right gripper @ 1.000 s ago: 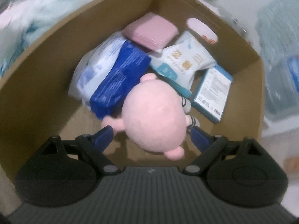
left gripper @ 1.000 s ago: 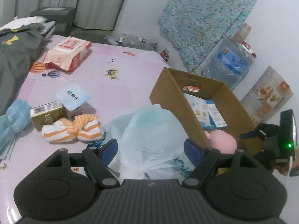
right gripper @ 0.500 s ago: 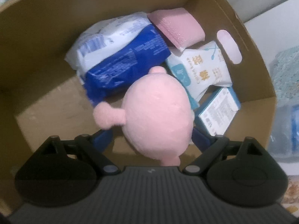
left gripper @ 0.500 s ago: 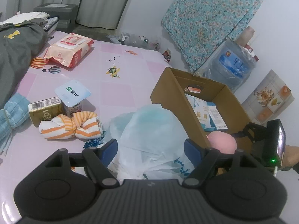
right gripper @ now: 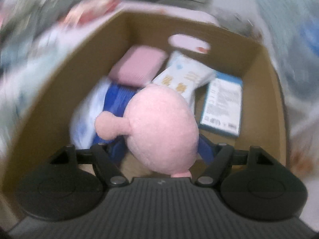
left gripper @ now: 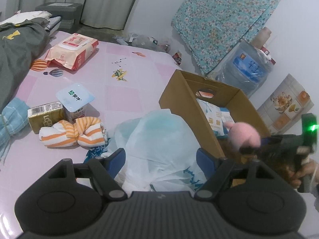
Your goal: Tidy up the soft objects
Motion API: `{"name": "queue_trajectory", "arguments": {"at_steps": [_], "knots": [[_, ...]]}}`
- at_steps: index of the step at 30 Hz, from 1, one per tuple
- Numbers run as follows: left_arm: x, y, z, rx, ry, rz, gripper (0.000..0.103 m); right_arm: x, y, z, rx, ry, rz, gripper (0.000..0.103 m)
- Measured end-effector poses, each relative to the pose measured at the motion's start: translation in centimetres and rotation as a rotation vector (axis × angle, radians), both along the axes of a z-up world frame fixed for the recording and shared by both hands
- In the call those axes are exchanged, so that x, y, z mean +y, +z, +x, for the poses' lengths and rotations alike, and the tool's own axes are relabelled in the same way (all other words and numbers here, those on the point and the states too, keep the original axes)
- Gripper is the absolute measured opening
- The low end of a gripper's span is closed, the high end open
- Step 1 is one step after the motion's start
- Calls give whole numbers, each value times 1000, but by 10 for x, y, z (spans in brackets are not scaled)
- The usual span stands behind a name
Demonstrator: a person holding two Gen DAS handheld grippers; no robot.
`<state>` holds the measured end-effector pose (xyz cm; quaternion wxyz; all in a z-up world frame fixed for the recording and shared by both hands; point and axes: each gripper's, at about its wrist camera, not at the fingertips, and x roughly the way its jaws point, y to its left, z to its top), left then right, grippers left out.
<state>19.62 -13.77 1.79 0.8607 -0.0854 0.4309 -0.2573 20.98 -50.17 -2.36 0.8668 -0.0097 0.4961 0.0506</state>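
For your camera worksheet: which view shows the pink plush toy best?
The right wrist view: the pink plush toy fills its centre over the cardboard box. The left wrist view shows it small and blurred at the right.

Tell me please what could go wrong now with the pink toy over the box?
1. The right tool has just been closing on the plush, and this view is blurred. A hasty pinch on the soft, round toy may slip.
2. The box already holds packs and a blue carton; the plush may land on top and sit high.
3. The left tool straddles the plastic bag beside the box wall; the tools might collide.
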Motion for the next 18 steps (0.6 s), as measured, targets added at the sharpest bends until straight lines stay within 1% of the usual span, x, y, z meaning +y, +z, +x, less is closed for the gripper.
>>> {"name": "queue_trajectory", "arguments": {"at_steps": [2,4,6,7,9,10,12,14,16,17,18], "knots": [[0,0,0,3,-1,-1,79,-19,11,-1,-7,-125,167,74],[0,0,-1,2,-2,-1,79,-33,22,-7,-15,-185,310,74],[0,0,-1,2,-2,-5,79,-42,32,-12,-27,-205,414,74],[1,0,-2,1,-1,-8,79,-47,36,-15,-6,-209,491,74],[2,0,-3,-2,-1,-11,79,-53,35,-20,45,-219,603,75],[2,0,-3,0,-1,-12,79,-55,32,-22,85,-204,660,76],[2,-1,-3,3,-1,-15,79,-55,23,-23,152,-191,697,77],[2,-1,-4,6,-1,-14,79,-51,6,-21,227,-186,690,78],[3,-1,-4,8,-1,-15,79,-49,-12,-16,286,-204,666,78],[3,-1,-4,7,-2,-17,79,-49,-21,-12,309,-210,637,78],[3,-1,-4,6,-2,-16,79,-51,-28,-10,314,-220,616,79]]}}
